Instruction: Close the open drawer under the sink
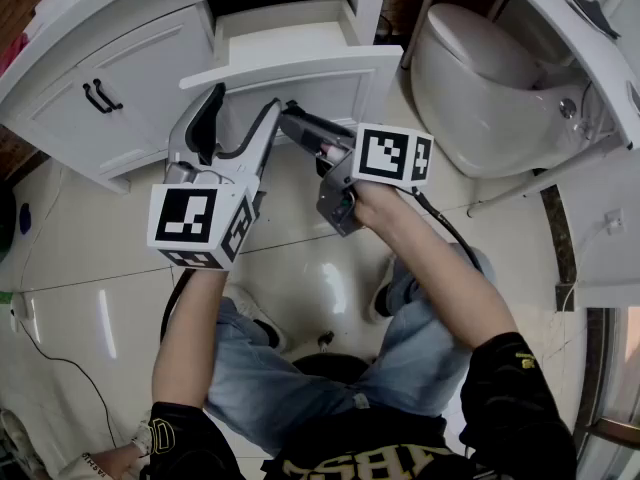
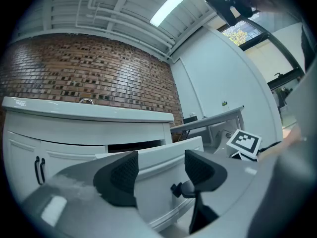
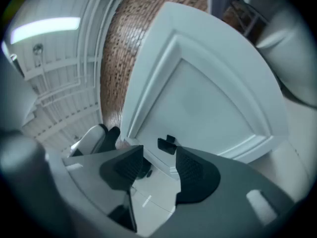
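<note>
The white drawer [image 1: 300,76] stands pulled out of the vanity under the sink, its front facing me. My left gripper [image 1: 238,118] is level in front of it, jaws open and empty; the drawer front [image 2: 153,157] fills the gap between them, with its black handle [image 2: 177,188] by the right jaw. My right gripper [image 1: 292,118] reaches the drawer front beside the left one. In the right gripper view the panel [image 3: 208,98] looms close and the black handle [image 3: 167,144] sits just past the right gripper [image 3: 159,168], whose jaws stand partly apart with nothing between.
The vanity's cabinet door with two black handles [image 1: 100,96] is to the left of the drawer. A white toilet [image 1: 480,78] stands at the right, with a counter edge [image 1: 590,58] over it. The person's legs [image 1: 330,368] rest on the glossy tiled floor below.
</note>
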`<state>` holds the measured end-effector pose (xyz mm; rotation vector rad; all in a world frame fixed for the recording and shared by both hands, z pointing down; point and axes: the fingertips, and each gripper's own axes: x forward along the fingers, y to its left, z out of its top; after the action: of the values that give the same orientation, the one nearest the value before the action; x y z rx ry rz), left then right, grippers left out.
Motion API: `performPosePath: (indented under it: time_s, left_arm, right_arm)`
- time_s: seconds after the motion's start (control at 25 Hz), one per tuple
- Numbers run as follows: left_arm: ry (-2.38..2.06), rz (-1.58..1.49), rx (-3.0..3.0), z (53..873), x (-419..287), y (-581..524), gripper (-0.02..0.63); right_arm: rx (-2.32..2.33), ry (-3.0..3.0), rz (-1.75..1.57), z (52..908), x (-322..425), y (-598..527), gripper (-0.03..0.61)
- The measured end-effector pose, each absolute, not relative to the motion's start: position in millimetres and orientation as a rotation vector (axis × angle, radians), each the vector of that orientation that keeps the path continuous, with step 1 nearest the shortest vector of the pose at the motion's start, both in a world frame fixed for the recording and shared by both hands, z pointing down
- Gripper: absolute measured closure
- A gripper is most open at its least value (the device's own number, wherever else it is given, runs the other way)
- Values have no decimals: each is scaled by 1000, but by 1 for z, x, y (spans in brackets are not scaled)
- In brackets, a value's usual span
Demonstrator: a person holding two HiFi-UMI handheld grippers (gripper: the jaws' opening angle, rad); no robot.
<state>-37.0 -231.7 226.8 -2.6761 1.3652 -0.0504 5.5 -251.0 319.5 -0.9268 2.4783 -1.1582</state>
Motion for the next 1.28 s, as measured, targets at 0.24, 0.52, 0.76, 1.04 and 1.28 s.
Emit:
performPosePath:
  time_s: [0.24,0.52,0.76,1.04,1.28]
  left_arm:
    - [1344,30,-2700,216,-32,-245,331]
    - [1338,2,-2664,220,-35,-254,331]
    - [1395,-66,-2647,234,-52,-272,331]
    - [1494,-44,-2640,237,-76,-293,331]
    - [1614,-82,-2646,257,-98,-316,331]
  right_arm:
    - [-880,2222,-1232,327,12,-278,440]
    - [-872,2205,-1218,325,10,-303,443]
    - [-906,2148,-1218,323,11,-337,443]
    - [-991,2040,-1169,322,7,-396,445]
    - [-1108,1986,-1020,327,11,-453,446]
